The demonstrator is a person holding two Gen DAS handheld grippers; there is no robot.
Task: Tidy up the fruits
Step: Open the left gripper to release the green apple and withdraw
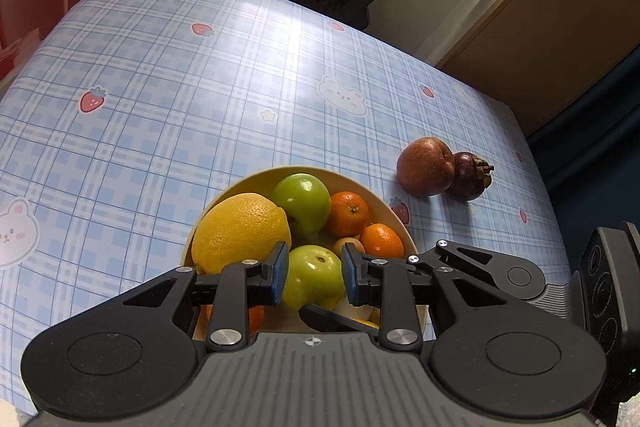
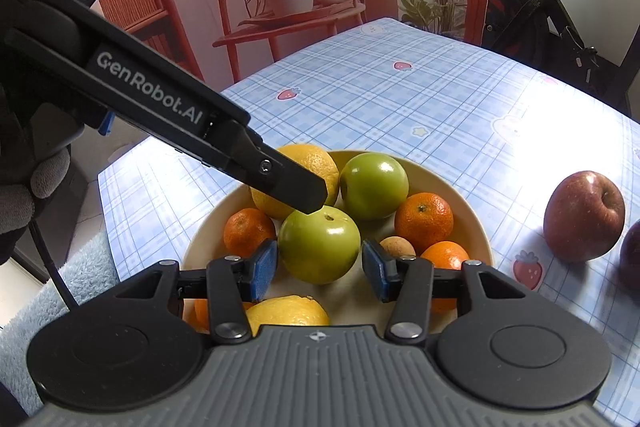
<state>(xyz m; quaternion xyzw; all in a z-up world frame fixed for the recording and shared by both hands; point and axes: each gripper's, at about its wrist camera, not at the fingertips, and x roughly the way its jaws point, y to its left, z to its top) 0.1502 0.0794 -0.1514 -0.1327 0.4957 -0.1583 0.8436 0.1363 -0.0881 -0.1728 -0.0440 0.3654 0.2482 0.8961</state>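
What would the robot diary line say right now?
left gripper: open, around green apple | right gripper: open | bowl: full | red apple: on table

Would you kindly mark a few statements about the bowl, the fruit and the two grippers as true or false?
1. The red apple lies on the tablecloth, outside the bowl. True.
2. The bowl holds two green apples. True.
3. The right gripper is clamped on a tangerine. False: it is open, its pads either side of the near green apple.
4. The left gripper is over the bowl. True.
5. The dark purple fruit sits far from the red apple. False: they touch.
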